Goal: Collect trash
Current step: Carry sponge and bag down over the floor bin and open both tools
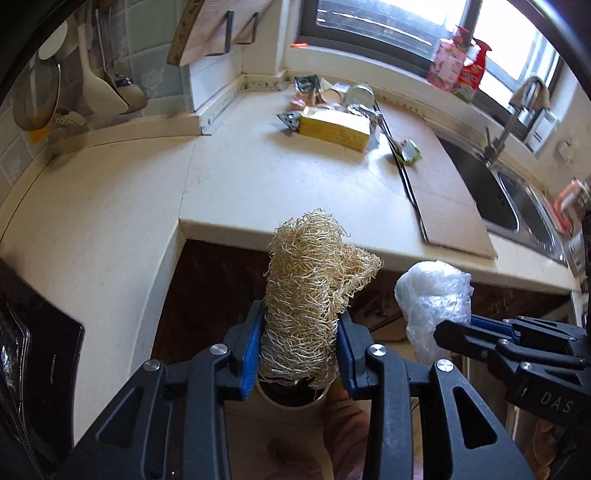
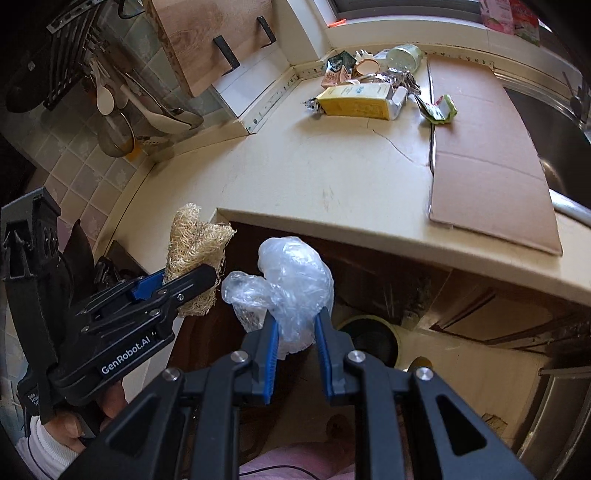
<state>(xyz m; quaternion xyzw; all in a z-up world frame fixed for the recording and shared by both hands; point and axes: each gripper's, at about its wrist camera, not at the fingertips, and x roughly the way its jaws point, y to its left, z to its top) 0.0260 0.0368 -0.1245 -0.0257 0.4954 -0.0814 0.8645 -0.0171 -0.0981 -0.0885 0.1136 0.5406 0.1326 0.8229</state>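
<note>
Both views sit close behind their own blue-padded fingers, off the front edge of the countertop (image 1: 295, 173), tilted steeply down and facing across it toward the window (image 1: 406, 26); the left wrist view looks from off the countertop's inner corner, with the sink (image 1: 517, 199) to its right; the right wrist view stands nearer the sink side, with the tiled wall (image 2: 85, 162) to its left; both share the countertop, the litter pile (image 2: 369, 85) at its back, the flat cardboard (image 2: 487, 155), and each other's gripper beside the countertop's edge.

Loofah scrubber (image 1: 301, 306) between left gripper (image 1: 300, 350) jaws
</note>
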